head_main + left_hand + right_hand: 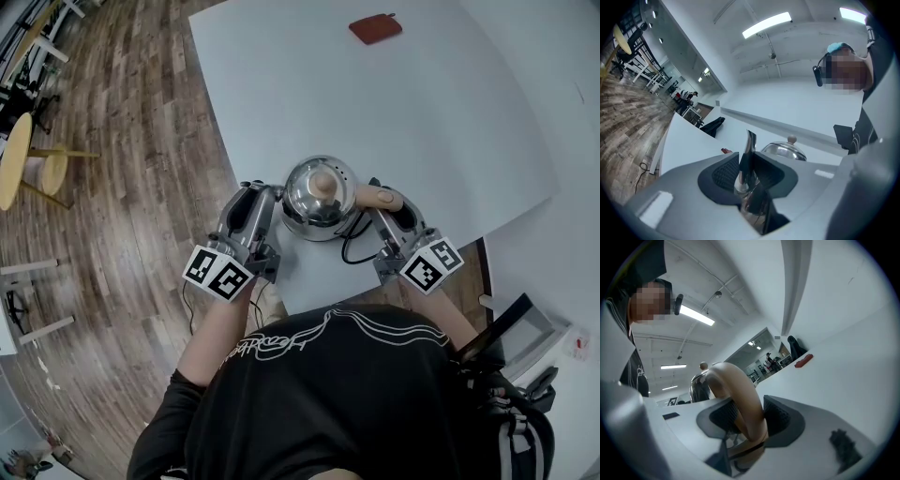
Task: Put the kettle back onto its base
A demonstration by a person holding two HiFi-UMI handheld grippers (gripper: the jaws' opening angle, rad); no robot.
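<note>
A round steel kettle (319,197) with a tan lid knob stands near the front edge of the white table (422,122). Its base is hidden; a black cord (354,247) runs out from under it. My left gripper (277,199) reaches in from the left, and its pads press on the thin steel spout (750,150). The domed lid (783,151) shows just behind the spout. From the right, my right gripper (377,210) is shut on the curved tan handle (738,390), which fills the gap between the pads. The kettle body (699,385) sits behind the handle.
A small red pouch (375,28) lies at the far side of the table. The table's left edge drops to a wooden floor (122,141) with round stools (19,159). A second white surface (553,253) adjoins on the right.
</note>
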